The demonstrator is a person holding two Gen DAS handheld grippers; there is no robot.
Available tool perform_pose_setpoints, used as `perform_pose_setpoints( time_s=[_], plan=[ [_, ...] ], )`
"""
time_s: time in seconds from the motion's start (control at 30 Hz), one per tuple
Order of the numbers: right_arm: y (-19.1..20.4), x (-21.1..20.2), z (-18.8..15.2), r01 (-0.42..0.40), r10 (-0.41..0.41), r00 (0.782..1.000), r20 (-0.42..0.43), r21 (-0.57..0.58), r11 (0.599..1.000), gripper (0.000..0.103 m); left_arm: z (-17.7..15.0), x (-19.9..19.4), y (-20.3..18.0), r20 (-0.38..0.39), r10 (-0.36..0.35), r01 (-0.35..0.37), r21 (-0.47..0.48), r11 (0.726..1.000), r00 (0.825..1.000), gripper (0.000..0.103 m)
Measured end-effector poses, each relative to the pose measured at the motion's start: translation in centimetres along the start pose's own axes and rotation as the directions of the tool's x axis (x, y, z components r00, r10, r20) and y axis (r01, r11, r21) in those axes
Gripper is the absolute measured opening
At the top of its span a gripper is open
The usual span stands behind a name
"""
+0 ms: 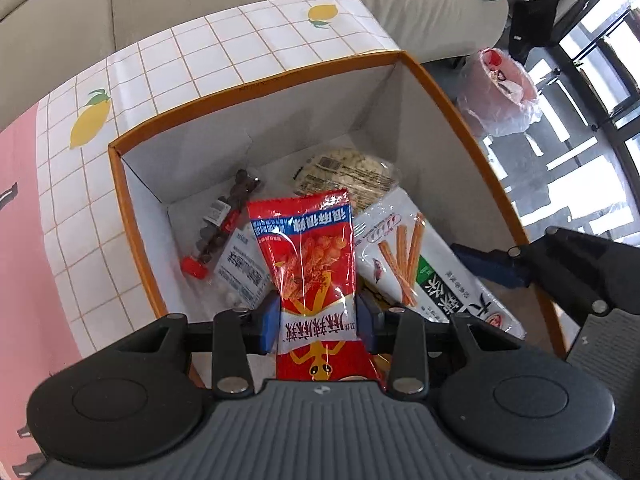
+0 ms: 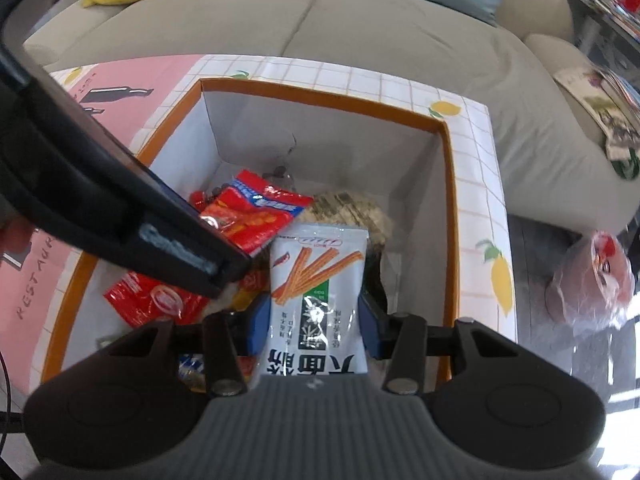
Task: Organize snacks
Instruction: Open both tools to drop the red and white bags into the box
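So the box [image 1: 132,208] sits on the worktop [image 1: 200,60], sofa [image 2: 360,32] behind it, and inside, the candy tube [image 1: 220,228] lies left of the round cracker pack [image 1: 344,172].

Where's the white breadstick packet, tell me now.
In the right wrist view the white breadstick packet sits centre, clamped in the right gripper over the orange-rimmed box, beside the red snack bag.

We read "RESTAUR…" on the pink tablecloth [image 2: 28,276] | Chinese print on red packet [image 1: 316,276] and white packet [image 2: 316,300], upside down.
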State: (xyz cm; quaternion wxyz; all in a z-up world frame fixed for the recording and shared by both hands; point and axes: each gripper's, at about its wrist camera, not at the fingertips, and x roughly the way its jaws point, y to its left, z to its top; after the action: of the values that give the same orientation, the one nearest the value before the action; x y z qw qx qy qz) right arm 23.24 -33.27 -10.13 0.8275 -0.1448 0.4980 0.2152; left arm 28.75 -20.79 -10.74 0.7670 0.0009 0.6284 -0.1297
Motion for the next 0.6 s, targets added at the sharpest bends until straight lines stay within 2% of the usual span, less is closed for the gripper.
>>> perform_pose_setpoints(
  time_s=[0.13, 0.3, 0.4, 0.47, 0.6],
  plan=[
    [0.3, 0.6, 0.4, 0.027, -0.027, 1.000, -0.004, -0.049, 0.998, 0.045, 0.2, 0.8, 0.2, -0.021, -0.003, 0.003, 0.003, 1.000, 1.000, 0.045],
    [-0.2, 2.1, 0.5, 0.008, -0.011, 0.998, -0.069, -0.039, 0.999, 0.046, 0.1, 1.2, 0.1, -0.034, -0.003, 0.003, 0.023, 1.000, 0.999, 0.047],
    [-0.3, 2.6, 0.5, -0.012, 0.009, 0.995, -0.095, -0.026, 1.000, 0.046, 0.0, 1.5, -0.7, -0.052, 0.024, -0.020, 0.072, 0.997, 0.998, 0.055],
    [-0.3, 2.6, 0.4, -0.016, 0.015, 0.995, -0.102, -0.012, 1.000, 0.047, -0.1, 1.5, -1.0, -0.049, 0.042, -0.038, 0.086, 0.996, 0.998, 0.056],
    [0.4, 2.3, 0.5, -0.012, 0.008, 0.995, -0.099, -0.044, 0.999, 0.054, 0.2, 1.0, -0.9, -0.056, 0.018, -0.015, 0.066, 0.998, 0.998, 0.064]
  ],
)
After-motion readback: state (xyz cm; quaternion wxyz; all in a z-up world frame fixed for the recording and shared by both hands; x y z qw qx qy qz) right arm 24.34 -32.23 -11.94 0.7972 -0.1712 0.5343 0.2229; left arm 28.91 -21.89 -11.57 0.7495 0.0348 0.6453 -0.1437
